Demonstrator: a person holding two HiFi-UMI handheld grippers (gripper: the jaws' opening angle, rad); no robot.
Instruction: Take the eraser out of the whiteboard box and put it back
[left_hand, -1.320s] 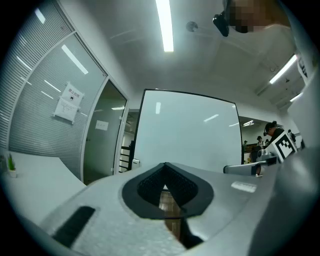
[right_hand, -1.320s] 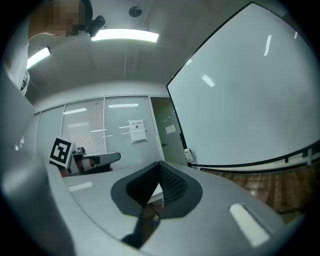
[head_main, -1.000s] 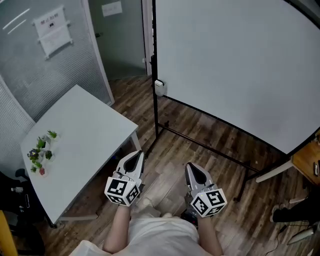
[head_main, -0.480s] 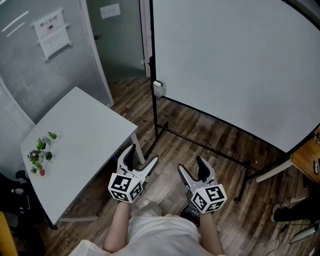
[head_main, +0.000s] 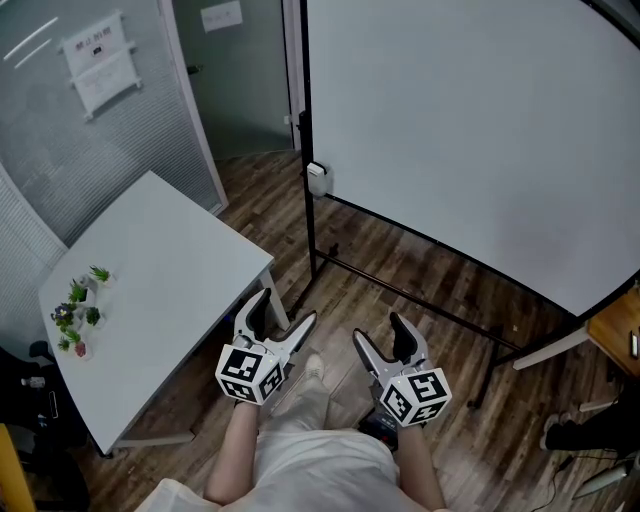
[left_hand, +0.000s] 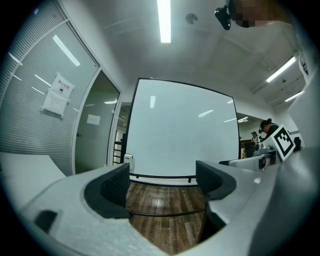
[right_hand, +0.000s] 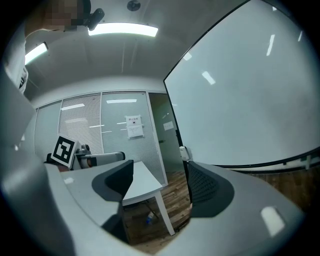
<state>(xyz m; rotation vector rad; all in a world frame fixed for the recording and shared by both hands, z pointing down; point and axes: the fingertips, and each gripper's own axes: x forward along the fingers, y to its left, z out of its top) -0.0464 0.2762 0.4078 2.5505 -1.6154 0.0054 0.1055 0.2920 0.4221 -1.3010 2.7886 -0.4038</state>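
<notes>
The whiteboard (head_main: 470, 130) stands on a black frame ahead and to the right. A small white whiteboard box (head_main: 318, 177) hangs at its lower left corner, well beyond both grippers. It also shows as a small white box (left_hand: 127, 159) in the left gripper view and a small white box (right_hand: 184, 152) in the right gripper view. No eraser can be made out. My left gripper (head_main: 285, 310) and right gripper (head_main: 379, 332) hover side by side over the wooden floor, pointing level. Their jaws have just been opening and now stand wide, with nothing between them. The left gripper (left_hand: 162, 180) faces the board; the right gripper (right_hand: 160, 182) faces the table corner.
A white table (head_main: 150, 280) stands at the left with small potted plants (head_main: 75, 305) near its far corner. The whiteboard stand's black floor bars (head_main: 420, 300) cross ahead. A wooden desk edge (head_main: 618, 332) shows at the right. A shoe (head_main: 312, 368) steps below the grippers.
Both grippers' jaws went from shut to wide open. Both hands shifted slightly forward and down.
</notes>
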